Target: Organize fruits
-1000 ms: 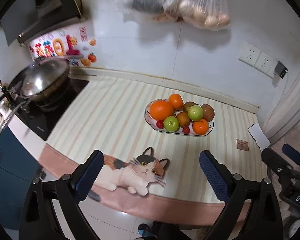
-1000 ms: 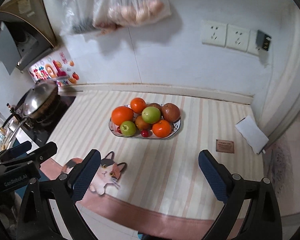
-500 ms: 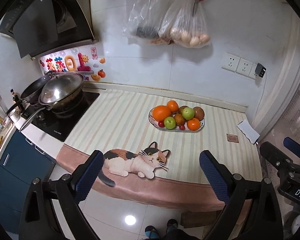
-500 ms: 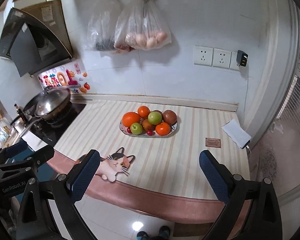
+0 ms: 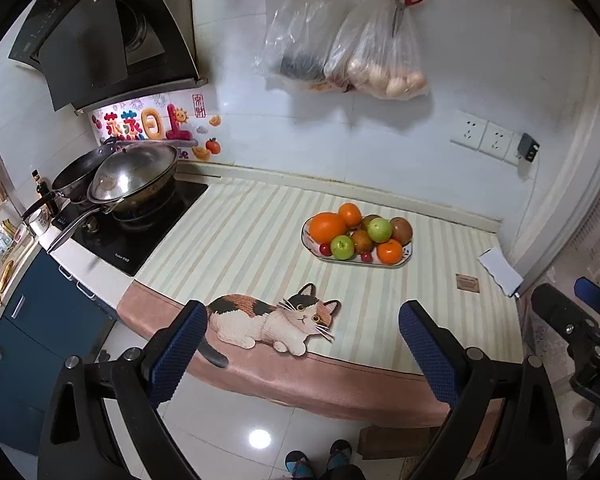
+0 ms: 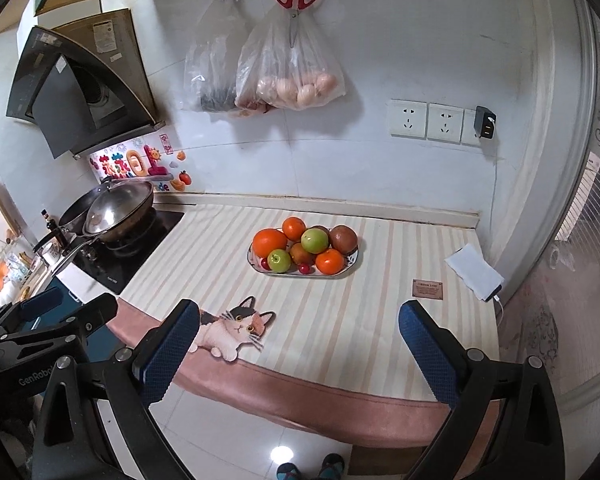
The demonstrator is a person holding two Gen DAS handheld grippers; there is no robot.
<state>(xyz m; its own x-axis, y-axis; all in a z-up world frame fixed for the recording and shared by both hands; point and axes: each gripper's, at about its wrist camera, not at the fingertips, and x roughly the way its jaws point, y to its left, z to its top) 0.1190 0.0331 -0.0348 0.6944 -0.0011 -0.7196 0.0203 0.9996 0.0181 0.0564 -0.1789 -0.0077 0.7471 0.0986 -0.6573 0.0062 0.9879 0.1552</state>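
Observation:
An oval white plate [image 5: 401, 263] [image 6: 260, 269] sits on the striped counter, piled with fruit: a large orange [image 5: 327, 227] [image 6: 270, 241], two green apples [image 5: 379, 229] [image 6: 314, 240], smaller oranges, brown fruits and red cherries. My left gripper [image 5: 303, 354] is open and empty, held back over the floor, well short of the counter's front edge. My right gripper [image 6: 298, 354] is likewise open and empty, off the counter edge. Each gripper shows at the side of the other's view.
A cat-shaped mat [image 5: 274, 320] [image 6: 236, 328] lies at the counter's front edge. A wok [image 5: 134, 176] stands on the hob at left. Plastic bags [image 6: 290, 64] and red scissors hang on the wall. A white paper [image 6: 474, 272] and brown card [image 6: 428, 289] lie at right. Feet [image 5: 320, 462] show on the tiled floor.
Both grippers have pulled back and up from the counter; the plate now looks smaller and farther, and the floor and counter edge have come into view. Both stay open.

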